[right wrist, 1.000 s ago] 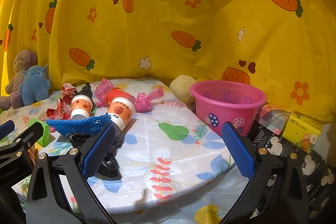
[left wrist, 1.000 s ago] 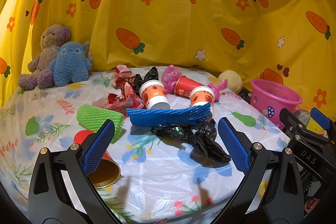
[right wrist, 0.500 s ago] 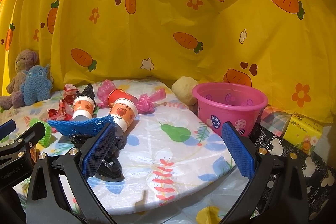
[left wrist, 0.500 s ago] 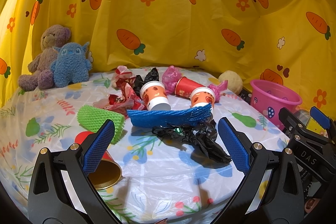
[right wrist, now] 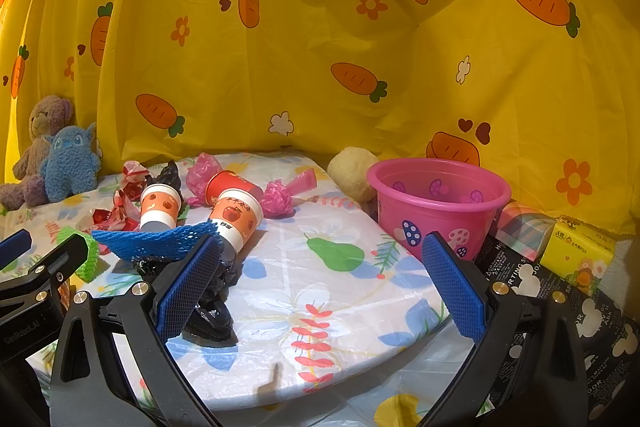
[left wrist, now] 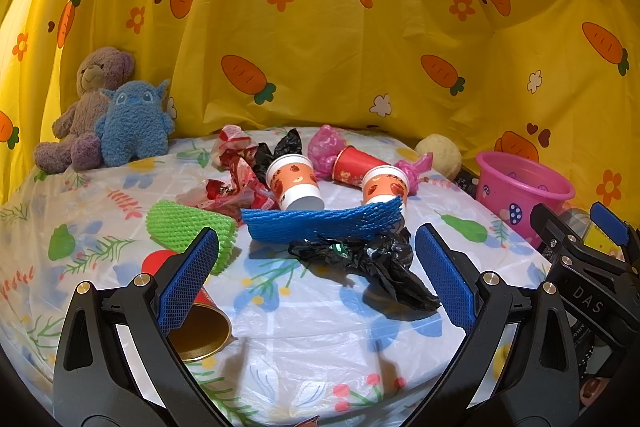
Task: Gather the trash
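Trash lies across the round table (left wrist: 312, 339): a blue foam net (left wrist: 324, 223), a crumpled black bag (left wrist: 372, 259) in front of it, a green foam net (left wrist: 188, 227), two orange-and-white paper cups (left wrist: 294, 181) on their sides, a red cup (left wrist: 354, 165), red wrappers (left wrist: 228, 187) and pink plastic (left wrist: 326, 147). A red cup with gold inside (left wrist: 200, 331) sits behind my left finger. My left gripper (left wrist: 316, 283) hovers open near the table's front, short of the black bag. My right gripper (right wrist: 320, 287) is open over the table's right part, left of the pink bucket (right wrist: 436, 203).
A purple teddy bear (left wrist: 88, 107) and a blue plush (left wrist: 134, 123) sit at the back left. A beige ball (right wrist: 352, 173) lies beside the bucket. A yellow tissue pack (right wrist: 576, 255) and black printed cloth (right wrist: 532, 279) are at the right. Yellow carrot curtain (right wrist: 320, 47) surrounds the table.
Both grippers have drifted only slightly; the right view has shifted a little so the bucket sits lower and further right. Nothing on the table has moved.
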